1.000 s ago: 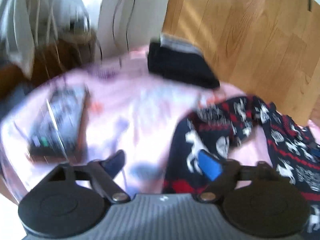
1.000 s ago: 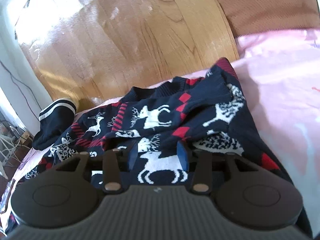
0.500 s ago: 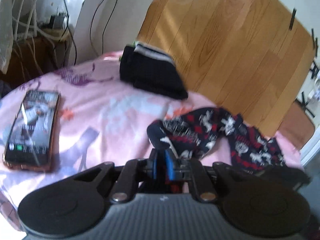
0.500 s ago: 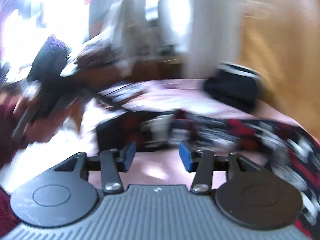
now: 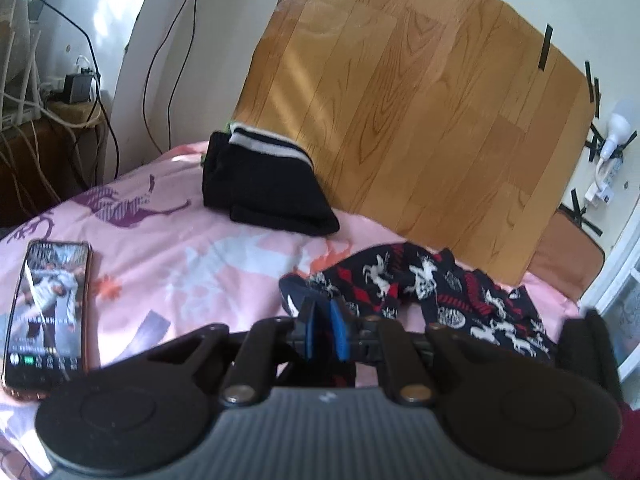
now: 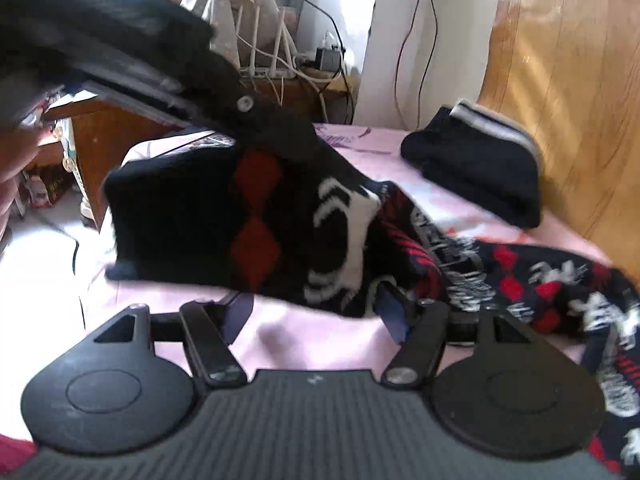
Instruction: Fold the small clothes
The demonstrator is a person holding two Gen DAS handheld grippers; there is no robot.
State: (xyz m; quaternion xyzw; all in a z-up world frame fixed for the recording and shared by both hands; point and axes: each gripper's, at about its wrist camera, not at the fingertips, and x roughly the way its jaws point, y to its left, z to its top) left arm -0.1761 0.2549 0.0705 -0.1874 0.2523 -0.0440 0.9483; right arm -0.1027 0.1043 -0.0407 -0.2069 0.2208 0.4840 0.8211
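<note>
- Pinching a fold of the reindeer sweater (image 5: 416,280), the left gripper (image 5: 323,330) is keeping its blue fingers (image 5: 338,330) nearly together on the cloth.
- Trailing away beyond and to the right of those fingers, the sweater is lying on the pink sheet (image 5: 208,264).
- Sitting wide apart, the right gripper (image 6: 316,314) is holding nothing; the lifted sweater end is hanging just ahead of its fingers (image 6: 390,314).
- Lying far ahead of the left fingers is a folded dark garment (image 5: 264,184); a phone (image 5: 48,308) is lying to their left.
</note>
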